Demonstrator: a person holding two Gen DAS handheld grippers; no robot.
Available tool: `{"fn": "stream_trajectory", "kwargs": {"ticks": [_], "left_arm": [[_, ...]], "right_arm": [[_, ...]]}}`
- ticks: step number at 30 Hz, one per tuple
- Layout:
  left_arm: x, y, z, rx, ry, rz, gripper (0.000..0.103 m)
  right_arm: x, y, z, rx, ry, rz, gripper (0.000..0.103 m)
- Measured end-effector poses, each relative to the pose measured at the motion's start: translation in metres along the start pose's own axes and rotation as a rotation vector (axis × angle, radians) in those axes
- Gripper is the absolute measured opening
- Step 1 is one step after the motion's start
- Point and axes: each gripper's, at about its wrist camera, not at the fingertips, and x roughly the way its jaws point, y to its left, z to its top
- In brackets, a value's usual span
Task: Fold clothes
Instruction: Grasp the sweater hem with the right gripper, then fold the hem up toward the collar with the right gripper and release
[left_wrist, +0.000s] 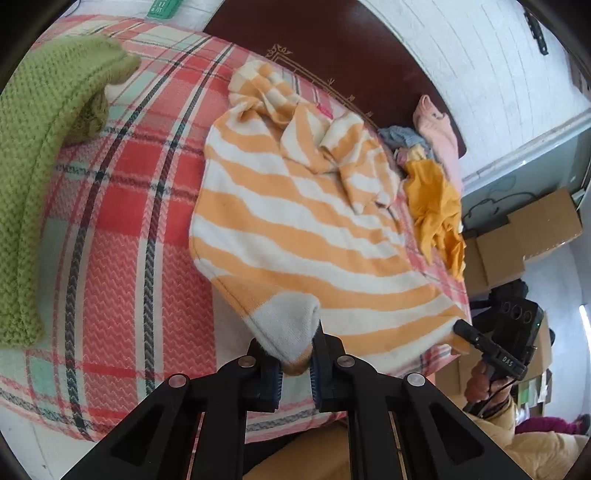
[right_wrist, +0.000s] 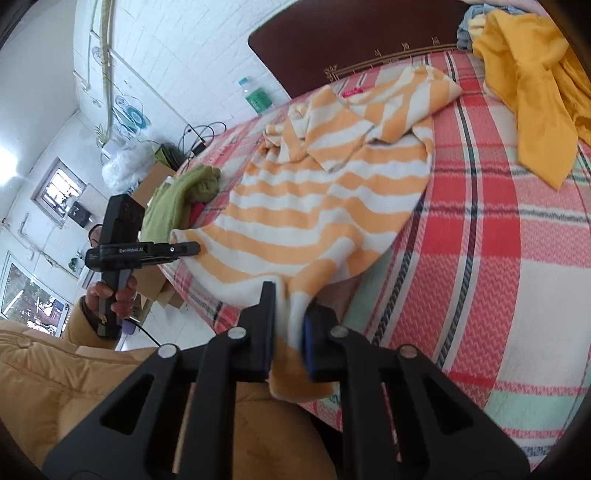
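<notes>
An orange-and-white striped sweater (left_wrist: 295, 221) lies spread on the plaid bedcover (left_wrist: 122, 229), its sleeves bunched near the headboard. My left gripper (left_wrist: 295, 354) is shut on one bottom hem corner. My right gripper (right_wrist: 290, 325) is shut on the other bottom hem corner of the sweater (right_wrist: 317, 206). Each gripper shows in the other's view: the right gripper (left_wrist: 476, 338) at the bed's right edge, the left gripper (right_wrist: 184, 248) at the left edge. Both hold the hem near the bed's front edge.
A green knit garment (left_wrist: 37, 166) lies at the left, also in the right wrist view (right_wrist: 181, 199). A yellow garment (left_wrist: 436, 210) and a pile of pink and grey clothes (left_wrist: 432, 129) lie at the right. Dark headboard (left_wrist: 332, 48) behind. Cardboard boxes (left_wrist: 524, 236) stand beside the bed.
</notes>
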Motion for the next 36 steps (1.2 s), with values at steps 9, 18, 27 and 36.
{"fn": "stream_trajectory", "kwargs": {"ticks": [9, 18, 27, 36], "left_arm": [[-0.007, -0.018, 0.045, 0.025, -0.051, -0.046, 0.010], [-0.007, -0.026, 0.078, 0.027, -0.087, -0.068, 0.010], [-0.009, -0.032, 0.099, 0.040, -0.129, -0.056, 0.010], [-0.009, -0.044, 0.124, 0.060, -0.167, -0.053, 0.010]], "right_arm": [[-0.013, 0.004, 0.052, -0.003, -0.099, 0.055, 0.014], [-0.013, 0.000, 0.076, 0.003, -0.133, 0.080, 0.014], [-0.015, -0.008, 0.093, 0.030, -0.169, 0.105, 0.014], [-0.014, -0.019, 0.115, 0.046, -0.195, 0.101, 0.014]]}}
